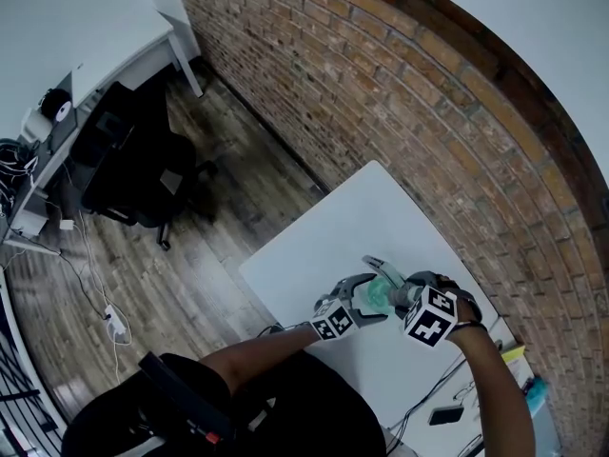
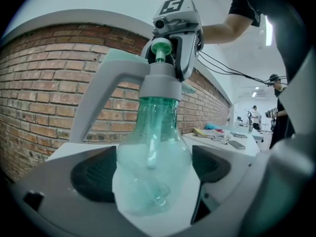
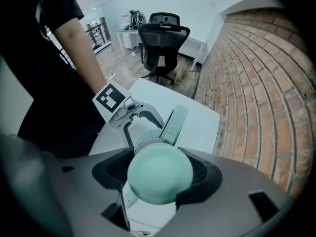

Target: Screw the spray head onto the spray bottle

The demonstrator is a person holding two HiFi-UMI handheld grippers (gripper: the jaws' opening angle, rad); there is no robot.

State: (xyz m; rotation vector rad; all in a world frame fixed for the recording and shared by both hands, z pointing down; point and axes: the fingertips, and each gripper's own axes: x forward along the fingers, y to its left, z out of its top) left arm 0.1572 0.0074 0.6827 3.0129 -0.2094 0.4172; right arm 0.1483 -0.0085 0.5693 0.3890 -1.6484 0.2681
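- On the left flank of the spray bottle (image 2: pixel 153 142), our left claw (image 2: pixel 153 174) is clenched on the round lower body. A pad sits against each side and keeps the bottle upright.
- Below the spray bottle lies the white surface (image 1: pixel 324 255). We cannot tell whether the base rests on it or hangs just clear.
- Inside the spray bottle we see the dip tube reaching down, so we judge the feeding-in step done.
- On top of the spray bottle sits the spray head (image 2: pixel 159 85). Its grey collar is down over the neck and looks level, and its long handle slopes away from the bottle.
- Straight above the spray bottle, our right claw (image 3: pixel 158 177) points down over the head's mint-green knob. Its jaws stand fairly wide and appear to be grasping the spray head on either side.
- We judge the task past its middle, with the head placed and the collar seemingly engaged. No view shows whether the thread is run fully home.
- What we reckon is left is to twist the collar until it stops, then let go of the head.
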